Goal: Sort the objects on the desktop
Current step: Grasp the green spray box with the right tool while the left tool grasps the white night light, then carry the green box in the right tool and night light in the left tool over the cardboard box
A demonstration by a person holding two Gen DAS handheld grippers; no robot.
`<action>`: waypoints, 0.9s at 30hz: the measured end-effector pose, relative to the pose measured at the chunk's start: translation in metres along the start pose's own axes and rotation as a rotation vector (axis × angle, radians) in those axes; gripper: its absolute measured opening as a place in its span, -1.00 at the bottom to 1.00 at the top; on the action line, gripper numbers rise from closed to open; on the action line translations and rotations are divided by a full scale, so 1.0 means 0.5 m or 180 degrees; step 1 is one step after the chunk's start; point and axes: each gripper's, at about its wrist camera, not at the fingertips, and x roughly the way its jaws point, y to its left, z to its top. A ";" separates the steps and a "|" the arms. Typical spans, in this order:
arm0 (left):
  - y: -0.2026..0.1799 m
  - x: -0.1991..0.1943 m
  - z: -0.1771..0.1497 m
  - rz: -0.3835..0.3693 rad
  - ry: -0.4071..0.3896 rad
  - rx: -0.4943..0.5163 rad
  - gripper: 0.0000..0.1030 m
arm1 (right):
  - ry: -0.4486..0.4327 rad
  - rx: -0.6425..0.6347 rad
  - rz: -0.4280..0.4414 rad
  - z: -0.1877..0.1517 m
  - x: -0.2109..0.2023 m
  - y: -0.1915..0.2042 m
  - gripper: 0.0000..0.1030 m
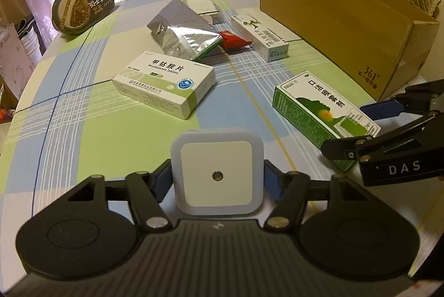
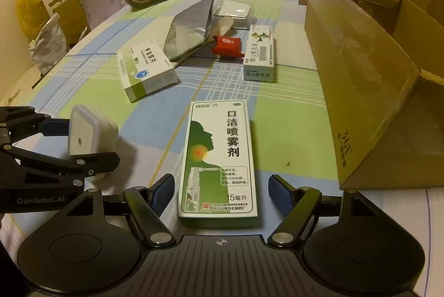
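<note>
left gripper clamps night light | right gripper spread around spray box | risk: box skids sideways on closing

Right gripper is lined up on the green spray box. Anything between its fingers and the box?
Nothing visible: the right gripper is open, with the green spray box lying flat between its fingers on the tablecloth.

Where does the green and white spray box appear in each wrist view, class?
Left wrist: spray box lies at right, by the right gripper.
Right wrist: spray box at bottom centre, between the open fingers.
Shared landmark: cardboard box on its right.
</note>
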 end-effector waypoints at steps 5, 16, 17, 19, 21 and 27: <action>0.003 -0.001 -0.001 -0.0022 -0.0014 -0.0041 0.18 | -0.0006 -0.0043 0.0003 0.010 0.009 0.003 0.40; 0.007 -0.021 -0.001 -0.0008 -0.0041 -0.0087 0.17 | 0.0036 -0.0140 -0.0028 0.024 0.035 0.006 0.03; 0.006 -0.022 -0.002 -0.0005 -0.0041 -0.0085 0.17 | 0.0031 -0.0137 -0.0036 0.023 0.034 0.006 0.02; 0.007 -0.024 -0.002 -0.0009 -0.0047 -0.0088 0.17 | 0.0009 -0.0110 -0.0054 0.017 0.024 0.005 0.02; 0.006 -0.029 -0.003 -0.0006 -0.0057 -0.0082 0.17 | -0.0048 -0.0096 -0.0071 0.011 0.007 0.005 0.02; -0.004 -0.060 -0.003 -0.0015 -0.0105 -0.0065 0.18 | -0.0169 -0.0002 -0.0061 -0.001 -0.053 0.010 0.02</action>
